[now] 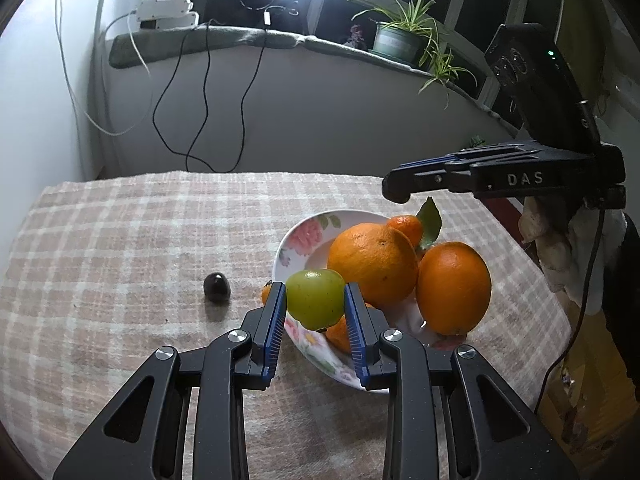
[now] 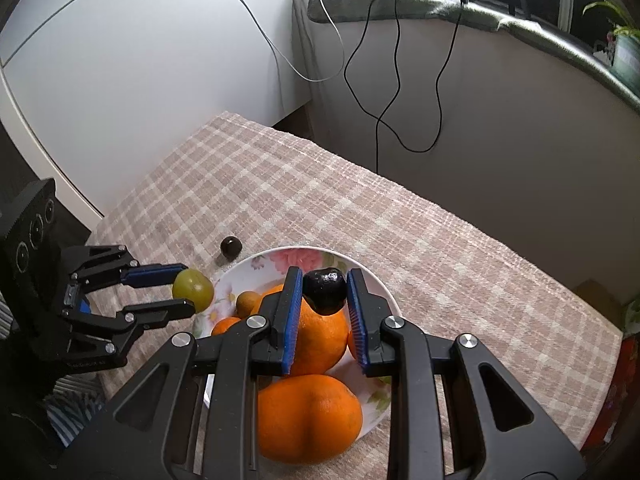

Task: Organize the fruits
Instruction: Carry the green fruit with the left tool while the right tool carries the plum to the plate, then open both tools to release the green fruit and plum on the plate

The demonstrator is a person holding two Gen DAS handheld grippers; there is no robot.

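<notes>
My left gripper (image 1: 315,300) is shut on a green grape (image 1: 316,299) and holds it over the near rim of the floral plate (image 1: 304,236); it also shows in the right wrist view (image 2: 187,286). The plate holds two big oranges (image 1: 373,266), a small tangerine (image 1: 406,229) with a leaf, and smaller orange fruits. My right gripper (image 2: 324,290) is shut on a dark grape (image 2: 325,290) above the plate (image 2: 386,292) and the oranges (image 2: 308,416). Another dark grape (image 1: 217,287) lies on the cloth left of the plate, also in the right wrist view (image 2: 231,247).
A pink checked cloth (image 1: 140,240) covers the table. A wall with hanging cables (image 1: 208,100) stands behind it. A windowsill holds a potted plant (image 1: 400,36) and a power strip (image 1: 164,10). The table's right edge drops off near the right gripper (image 1: 396,192).
</notes>
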